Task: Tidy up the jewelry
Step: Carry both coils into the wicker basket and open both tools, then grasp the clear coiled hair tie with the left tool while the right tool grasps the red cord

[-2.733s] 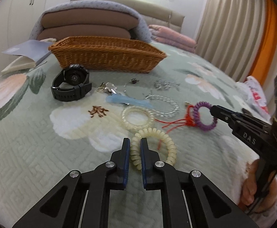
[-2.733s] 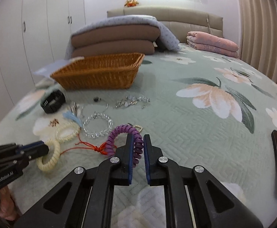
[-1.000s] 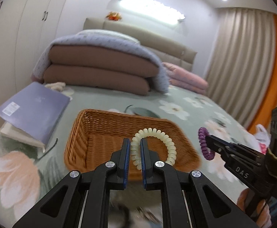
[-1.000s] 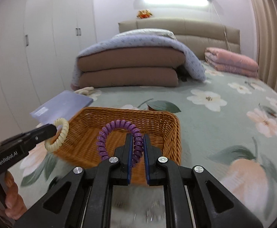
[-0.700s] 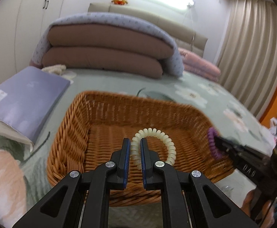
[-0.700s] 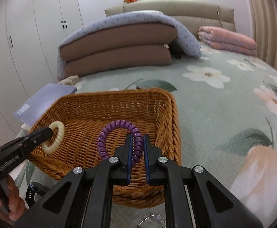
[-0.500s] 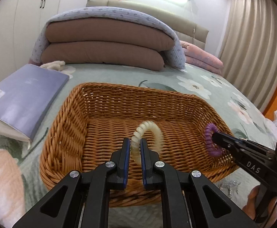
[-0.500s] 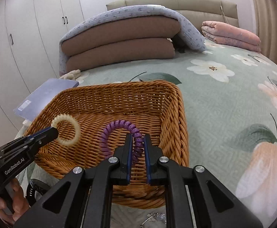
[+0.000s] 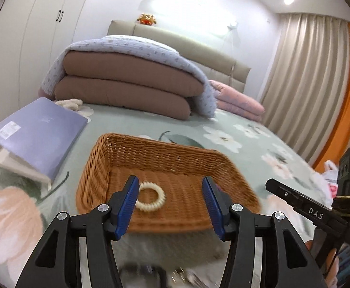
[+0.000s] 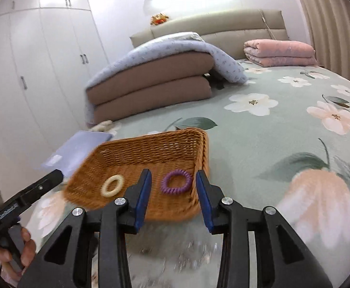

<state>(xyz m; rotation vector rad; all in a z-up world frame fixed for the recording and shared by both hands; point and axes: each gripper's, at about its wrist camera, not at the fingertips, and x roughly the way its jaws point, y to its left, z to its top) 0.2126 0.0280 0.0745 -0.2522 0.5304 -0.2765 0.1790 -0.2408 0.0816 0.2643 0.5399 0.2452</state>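
Two fisheye cameras ride on hand-held grippers above a flower-print bedspread, each looking forward along its own two black fingers toward the headboard at 12 o'clock. The left wrist view sits close over the near rim of the wicker basket (image 9: 98, 168), with the right gripper (image 9: 269, 184) entering at 3 o'clock. The right wrist view hangs just as near, tilted, with the basket (image 10: 202, 148) left of centre and the left gripper (image 10: 57, 174) entering at 8 o'clock. Both views share the basket, the folded brown bedding (image 9: 127, 81) beyond it and the pink quilt (image 10: 280, 52) farther back.
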